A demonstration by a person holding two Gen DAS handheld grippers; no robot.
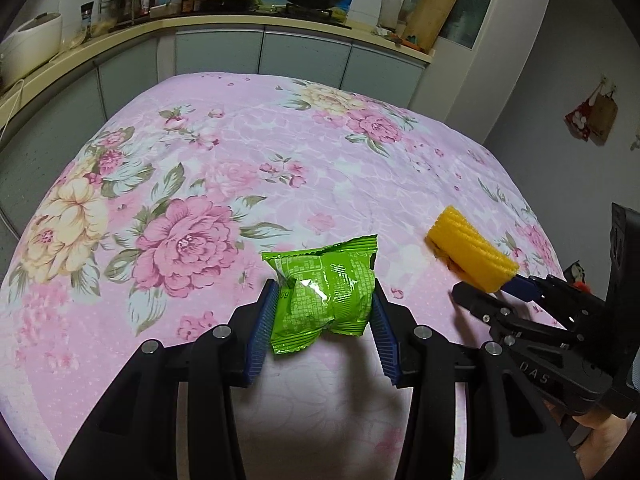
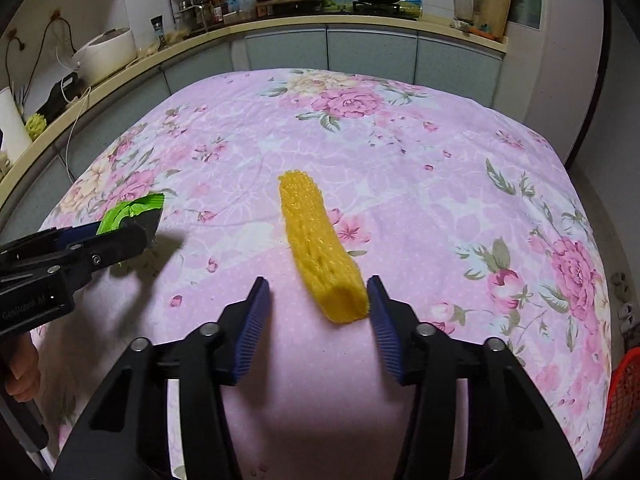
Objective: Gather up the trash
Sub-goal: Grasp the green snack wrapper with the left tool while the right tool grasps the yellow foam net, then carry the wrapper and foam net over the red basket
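Note:
A crumpled green snack packet (image 1: 324, 300) sits squeezed between the blue pads of my left gripper (image 1: 324, 288), just above the pink floral cloth (image 1: 200, 184); the right wrist view shows the same packet (image 2: 132, 208) at far left. A long yellow foam net (image 2: 316, 248) lies on the cloth. Its near end is between the fingers of my right gripper (image 2: 318, 280). It touches the right-hand pad (image 2: 380, 316), while the left-hand pad stands clear of it. In the left wrist view, this net (image 1: 472, 248) and the right gripper (image 1: 488, 284) are at the right.
A kitchen counter (image 2: 280, 26) runs behind the table with a rice cooker (image 2: 108, 54), pans and a cutting board (image 1: 432, 16). A red mesh basket (image 2: 624, 400) stands off the table's right edge. A person's hand (image 2: 20, 372) holds the left gripper's handle.

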